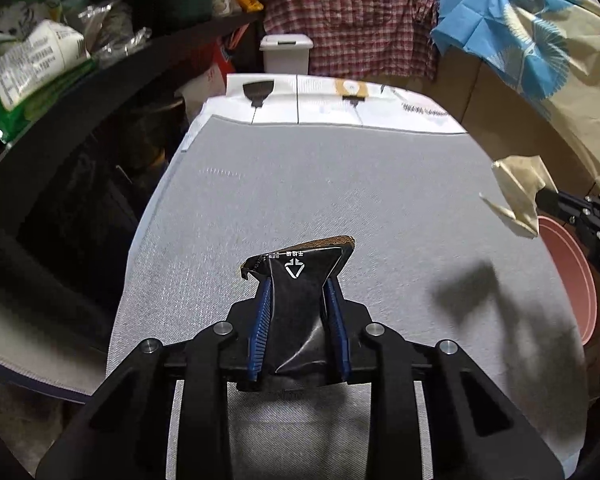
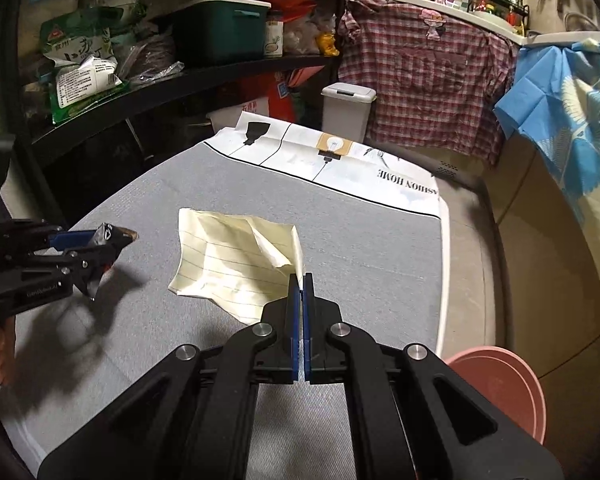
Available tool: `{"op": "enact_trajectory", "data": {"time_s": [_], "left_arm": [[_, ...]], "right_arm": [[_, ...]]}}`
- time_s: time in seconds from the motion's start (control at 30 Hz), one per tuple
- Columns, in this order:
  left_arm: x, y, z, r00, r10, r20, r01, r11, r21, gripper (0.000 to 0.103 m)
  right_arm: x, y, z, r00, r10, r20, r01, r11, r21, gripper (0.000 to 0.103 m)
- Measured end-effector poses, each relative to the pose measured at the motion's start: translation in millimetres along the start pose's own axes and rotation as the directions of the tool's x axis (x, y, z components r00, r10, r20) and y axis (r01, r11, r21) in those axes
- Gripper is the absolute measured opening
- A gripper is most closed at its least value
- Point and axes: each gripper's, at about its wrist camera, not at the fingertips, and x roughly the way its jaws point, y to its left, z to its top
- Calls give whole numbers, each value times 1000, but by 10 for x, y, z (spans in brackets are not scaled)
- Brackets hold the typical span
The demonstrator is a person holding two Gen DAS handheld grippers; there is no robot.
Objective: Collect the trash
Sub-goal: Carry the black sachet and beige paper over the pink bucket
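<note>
My left gripper (image 1: 297,282) is shut on a crumpled black foil wrapper (image 1: 300,280), held above the grey table mat (image 1: 340,184). The same left gripper (image 2: 112,238) shows at the left edge of the right wrist view with the wrapper (image 2: 110,236) sticking out of it. My right gripper (image 2: 301,278) is shut on a corner of a creased sheet of pale yellow lined paper (image 2: 228,260), lifted off the mat (image 2: 380,248). In the left wrist view that paper (image 1: 516,192) hangs from the right gripper (image 1: 540,200) at the right edge.
A pink round bin (image 2: 500,384) stands below the table's right side, also seen as the pink bin (image 1: 568,280). A white lidded bin (image 2: 346,110) sits beyond the table's far end. Cluttered dark shelves (image 2: 160,84) line the left. A plaid shirt (image 2: 424,80) and blue cloth (image 2: 560,120) hang behind.
</note>
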Motion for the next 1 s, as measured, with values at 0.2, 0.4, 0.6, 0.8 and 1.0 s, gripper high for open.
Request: {"op": "enact_trajectory", "data": {"time_s": [0.2,0.4,0.6,0.8,1.0], "left_arm": [[-210,-97,18,999,-22,41,22,1000,6,27],[-398,-229,7,996,-44,77,42,999,33,27],[-517,-365,8,993,-74,92,70,997,45,27],[-593,-519,18,989,-103,104,97,993,60,27],[-631,-704,46,986,-126,108,119,990,74,27]], "right_arm": [[-266,-25,-5,1000,-20,17,20,1000,-1,1],[-549,-97,-47,999,-38,27,37,999,17,1],[-877,-210,-106,998,-53,46,52,998,30,1],[-1204,-405,-225,994,-75,75,70,995,68,1],[-1401,-638,-399,987,-126,98,113,985,130,1]]}}
